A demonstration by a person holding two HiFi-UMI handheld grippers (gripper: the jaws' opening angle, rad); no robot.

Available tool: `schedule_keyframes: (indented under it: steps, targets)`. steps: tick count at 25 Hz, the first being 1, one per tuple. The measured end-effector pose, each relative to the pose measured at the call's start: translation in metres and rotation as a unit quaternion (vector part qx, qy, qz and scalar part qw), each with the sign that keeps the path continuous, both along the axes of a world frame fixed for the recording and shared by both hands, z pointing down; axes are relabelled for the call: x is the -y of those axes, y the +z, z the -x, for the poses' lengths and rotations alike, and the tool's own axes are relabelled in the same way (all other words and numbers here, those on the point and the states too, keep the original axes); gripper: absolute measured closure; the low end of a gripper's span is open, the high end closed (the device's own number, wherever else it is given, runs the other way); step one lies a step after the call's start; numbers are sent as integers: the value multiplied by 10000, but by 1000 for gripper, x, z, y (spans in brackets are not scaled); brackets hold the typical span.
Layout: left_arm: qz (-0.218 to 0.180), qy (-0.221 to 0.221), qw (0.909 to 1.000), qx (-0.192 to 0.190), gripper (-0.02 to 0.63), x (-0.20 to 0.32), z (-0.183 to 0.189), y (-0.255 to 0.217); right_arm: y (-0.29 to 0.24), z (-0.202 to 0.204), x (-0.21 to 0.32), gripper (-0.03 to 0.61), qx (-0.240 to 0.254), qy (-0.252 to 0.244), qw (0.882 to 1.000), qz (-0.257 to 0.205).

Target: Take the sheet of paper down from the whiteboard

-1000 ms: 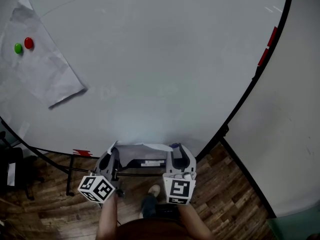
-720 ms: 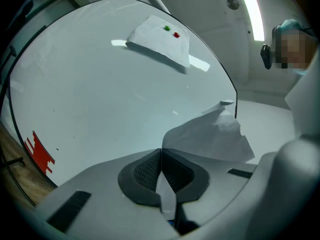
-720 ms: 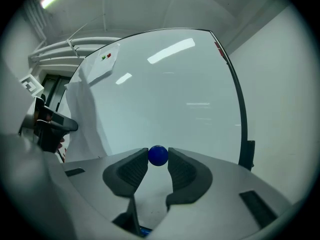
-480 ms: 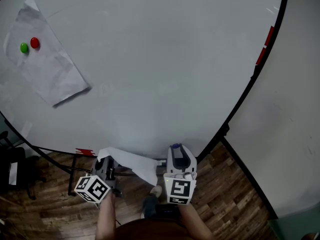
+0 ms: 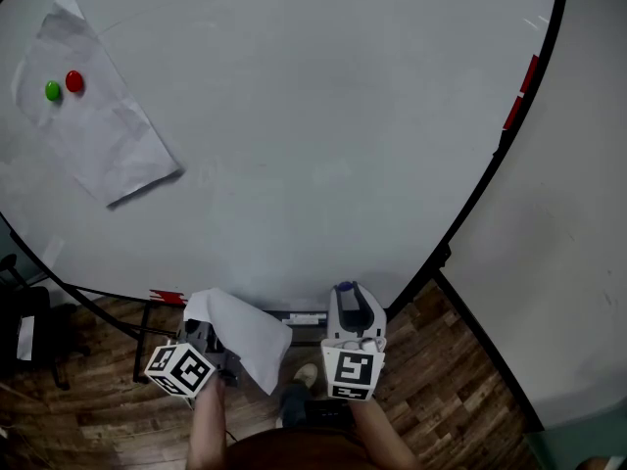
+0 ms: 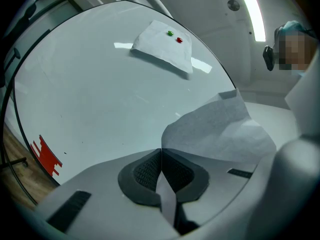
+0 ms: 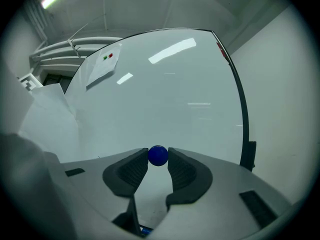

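A white sheet of paper (image 5: 245, 337) hangs crumpled from my left gripper (image 5: 208, 339), below the whiteboard's (image 5: 323, 116) lower edge. In the left gripper view the pads (image 6: 145, 170) are shut on the sheet (image 6: 215, 129), which rises to the right. My right gripper (image 5: 343, 298) is beside it, shut on a small blue magnet (image 7: 158, 155) at its fingertips. A second sheet (image 5: 93, 116) stays on the board at upper left, pinned by a green magnet (image 5: 53, 91) and a red magnet (image 5: 74, 81).
The board's black frame (image 5: 490, 174) curves down the right side, with red markers (image 5: 519, 91) on it. A red strip (image 5: 165, 298) sits at the bottom edge. Below are a wooden floor (image 5: 441, 409) and black stand legs (image 5: 137, 346). A person (image 6: 300, 49) stands at right.
The sheet, earlier stretched between the two grippers under the board, has swung down and left and now hangs from the left gripper alone. The left gripper shifted slightly left. The right gripper kept still.
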State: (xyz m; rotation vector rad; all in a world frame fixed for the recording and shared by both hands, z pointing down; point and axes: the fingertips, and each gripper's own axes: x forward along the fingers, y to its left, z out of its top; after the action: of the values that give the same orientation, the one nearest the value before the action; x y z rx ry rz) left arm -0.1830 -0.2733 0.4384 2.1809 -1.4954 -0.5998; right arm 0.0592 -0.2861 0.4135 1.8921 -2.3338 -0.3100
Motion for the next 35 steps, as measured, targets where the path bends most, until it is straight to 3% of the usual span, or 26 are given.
schedule_keyframes:
  steps: [35]
  targets:
    - [32,15,10000,-10,589,4,2,1,6,3,3,442,-123,23,9999,98]
